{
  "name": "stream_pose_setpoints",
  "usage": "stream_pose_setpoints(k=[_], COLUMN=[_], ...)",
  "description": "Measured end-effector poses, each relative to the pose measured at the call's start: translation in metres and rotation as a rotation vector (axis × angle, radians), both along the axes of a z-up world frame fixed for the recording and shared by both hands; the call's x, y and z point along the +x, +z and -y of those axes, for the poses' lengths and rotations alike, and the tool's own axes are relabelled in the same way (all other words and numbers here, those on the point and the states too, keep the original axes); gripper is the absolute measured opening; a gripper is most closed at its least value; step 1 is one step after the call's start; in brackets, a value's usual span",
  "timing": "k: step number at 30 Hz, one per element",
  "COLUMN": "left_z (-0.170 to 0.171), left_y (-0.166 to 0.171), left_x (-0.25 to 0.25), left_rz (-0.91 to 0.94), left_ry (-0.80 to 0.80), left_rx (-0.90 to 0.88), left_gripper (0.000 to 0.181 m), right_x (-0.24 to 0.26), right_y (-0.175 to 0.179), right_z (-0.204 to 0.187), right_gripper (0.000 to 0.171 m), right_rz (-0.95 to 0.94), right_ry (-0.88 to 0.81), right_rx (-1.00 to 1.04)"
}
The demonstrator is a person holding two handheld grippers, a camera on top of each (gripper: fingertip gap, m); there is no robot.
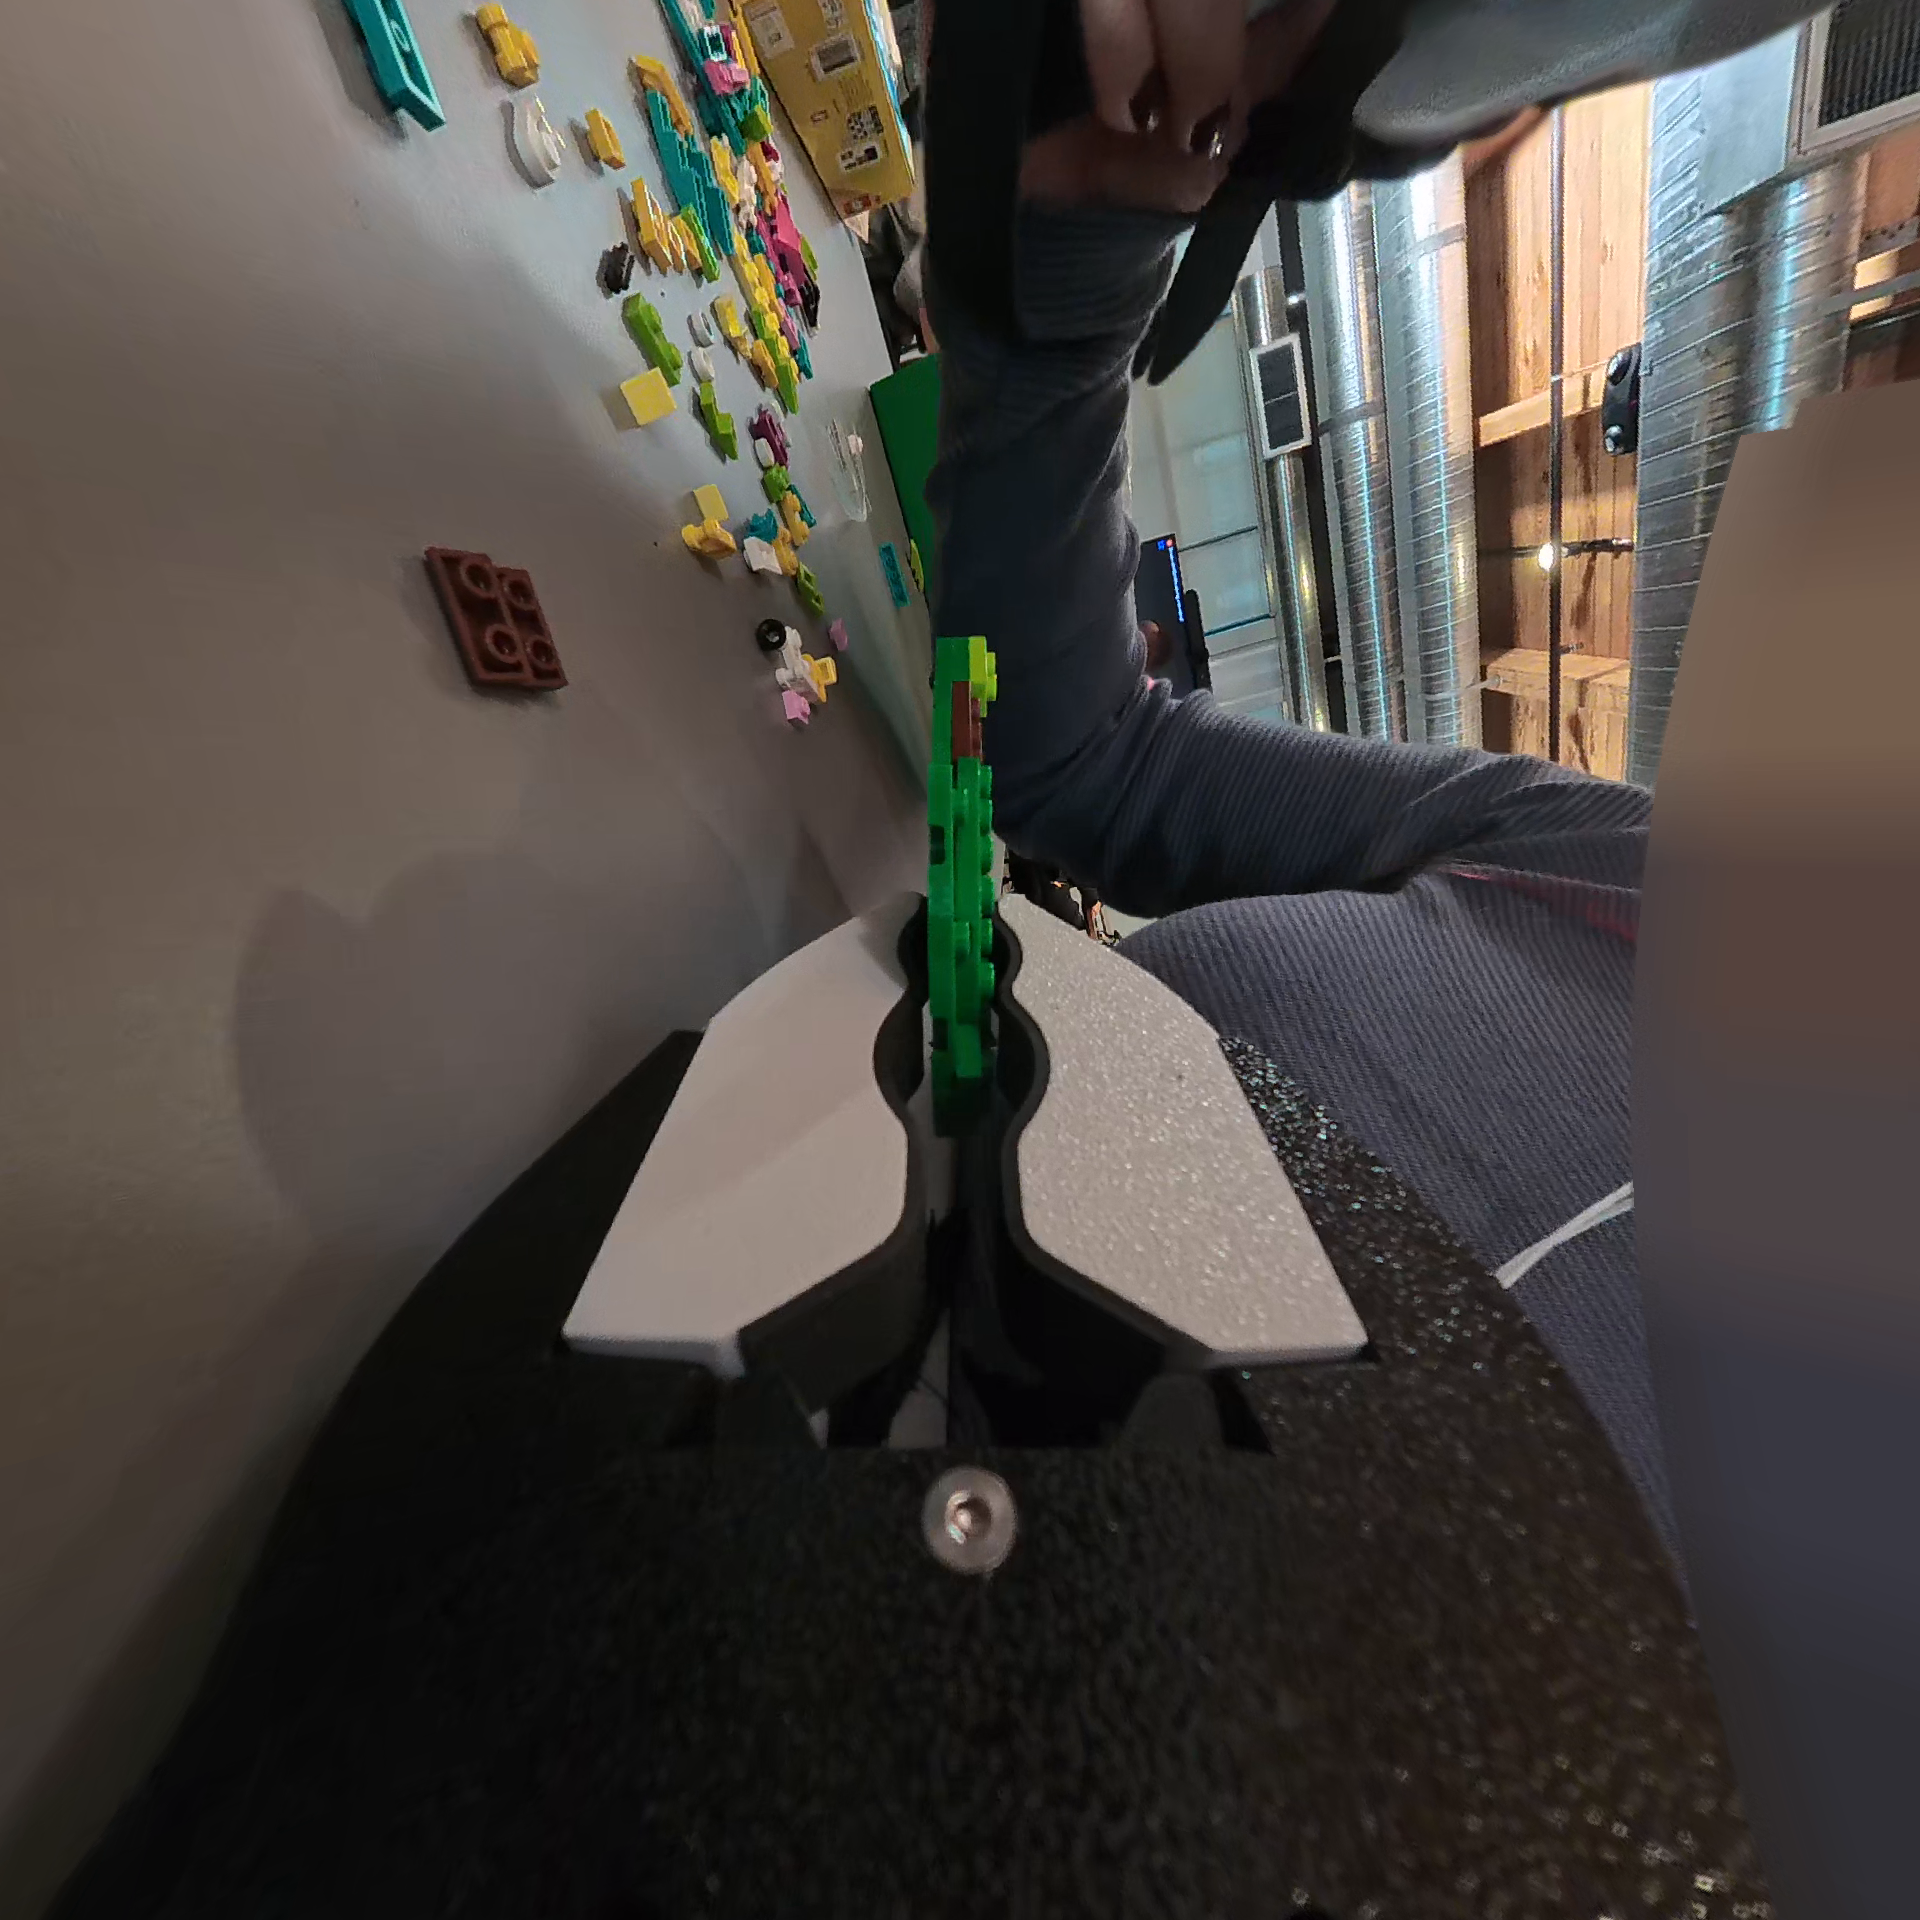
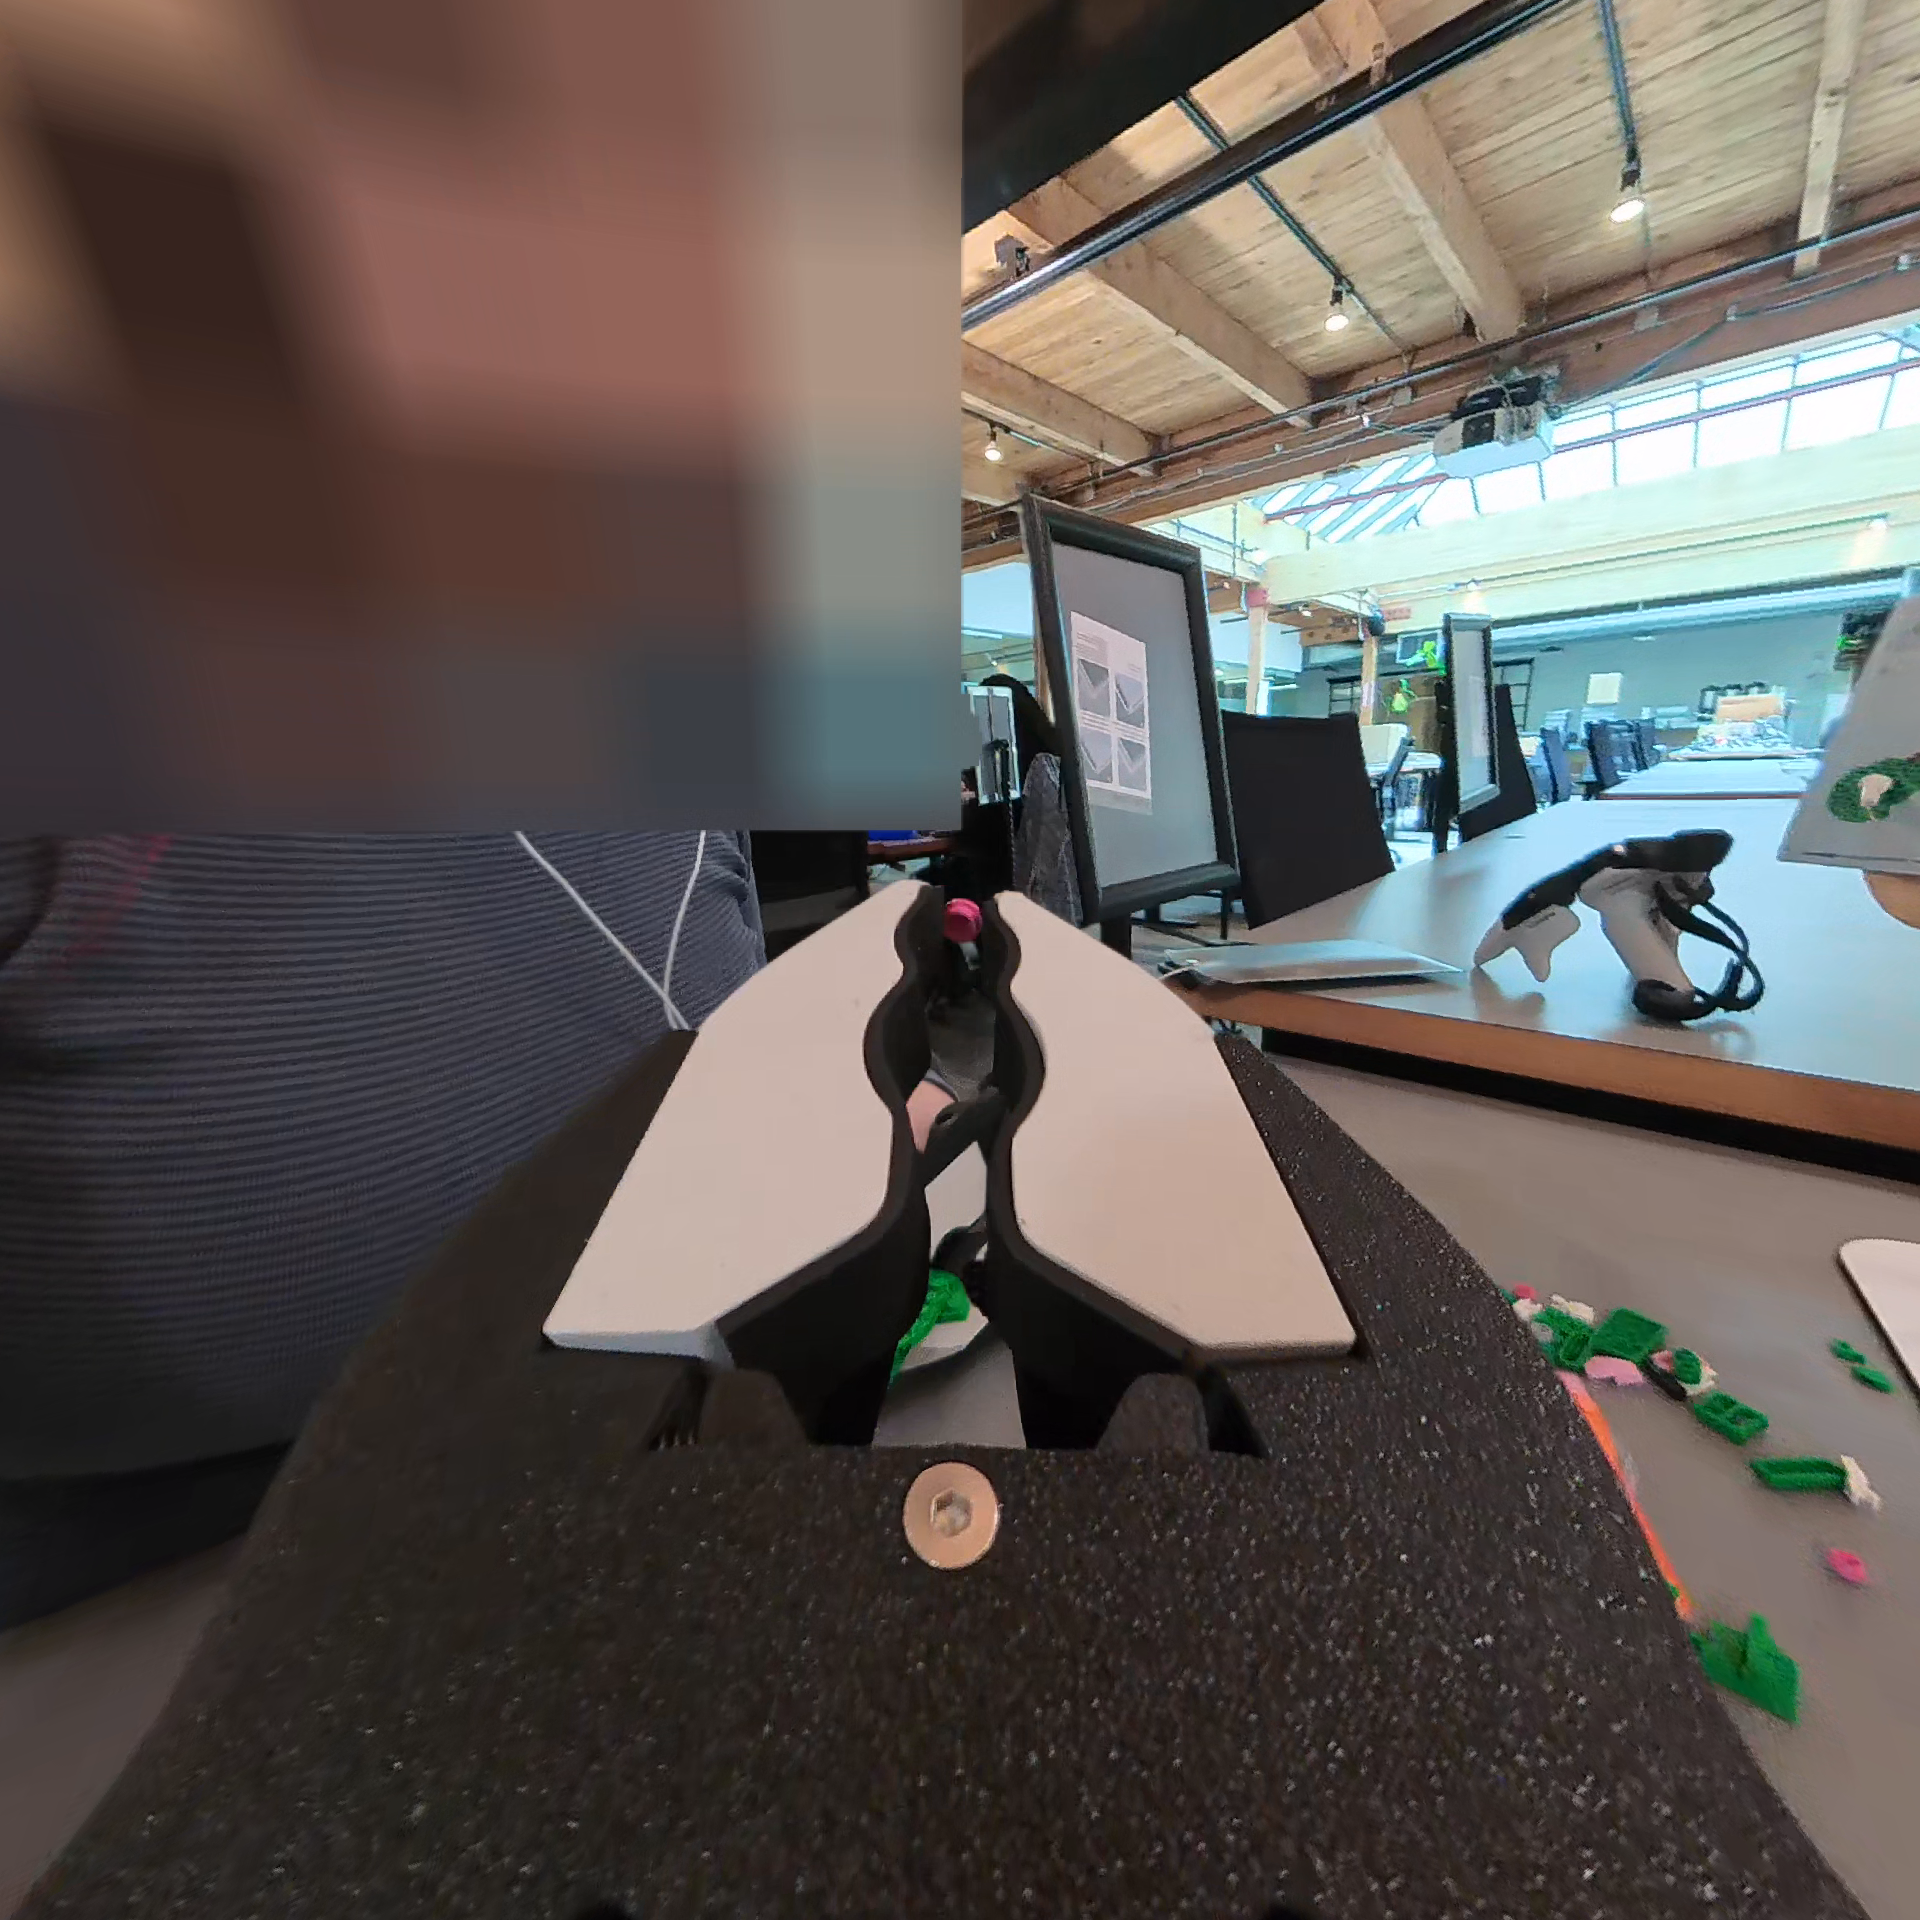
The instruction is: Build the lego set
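My left gripper [image 1: 961, 920] is shut on a green lego assembly [image 1: 961, 831], a flat stack of green plates seen edge-on with a brown piece and a lime piece at its far tip. It is held in the air, turned sideways to the table. My right gripper [image 2: 958, 920] is shut on a small pink lego piece [image 2: 961, 918] pinched at the very fingertips, raised above the table and pointing toward the person's torso. A brown plate [image 1: 497, 619] lies on the grey table [image 1: 260, 520].
Loose yellow, teal, pink and green pieces [image 1: 727, 260] and a yellow box [image 1: 831, 94] lie on the table. The person's hand and sleeve [image 1: 1039, 468] hang close ahead. Green and pink pieces [image 2: 1662, 1371] lie at the right. A spare gripper [image 2: 1621, 925] rests on the neighbouring table. The gap from one gripper's tips to the other's is roughly 20 cm.
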State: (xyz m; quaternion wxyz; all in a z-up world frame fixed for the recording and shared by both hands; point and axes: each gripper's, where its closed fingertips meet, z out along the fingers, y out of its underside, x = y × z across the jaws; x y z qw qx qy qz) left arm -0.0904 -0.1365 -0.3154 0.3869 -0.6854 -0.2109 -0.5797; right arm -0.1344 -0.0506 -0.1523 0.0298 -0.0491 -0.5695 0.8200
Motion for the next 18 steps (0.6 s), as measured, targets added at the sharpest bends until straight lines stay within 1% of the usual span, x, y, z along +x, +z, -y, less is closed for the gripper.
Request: stream_pose_setpoints(k=[4,8,13,18], left_z=[0.000,0.000,0.000,-0.001], left_y=[0.000,-0.001,0.000,-0.001], left_x=[0.000,0.000,-0.001,-0.001], left_rz=[-0.006,-0.015,0.000,-0.007], left_ry=[0.003,0.005,0.010,0.009], left_rx=[-0.001,-0.004,0.000,-0.005], left_gripper=[0.008,0.008,0.008,0.008], right_x=[0.013,0.028,0.050,0.067], right_y=[-0.002,-0.010,-0.021,-0.036], right_z=[0.004,0.008,0.002,-0.003], right_gripper=[0.006,0.006,0.006,0.006], right_rz=[-0.002,-0.004,0.043,0.077], right_ry=[-0.037,-0.111,-0.188,-0.273], right_rx=[0.037,0.112,0.146,0.227])
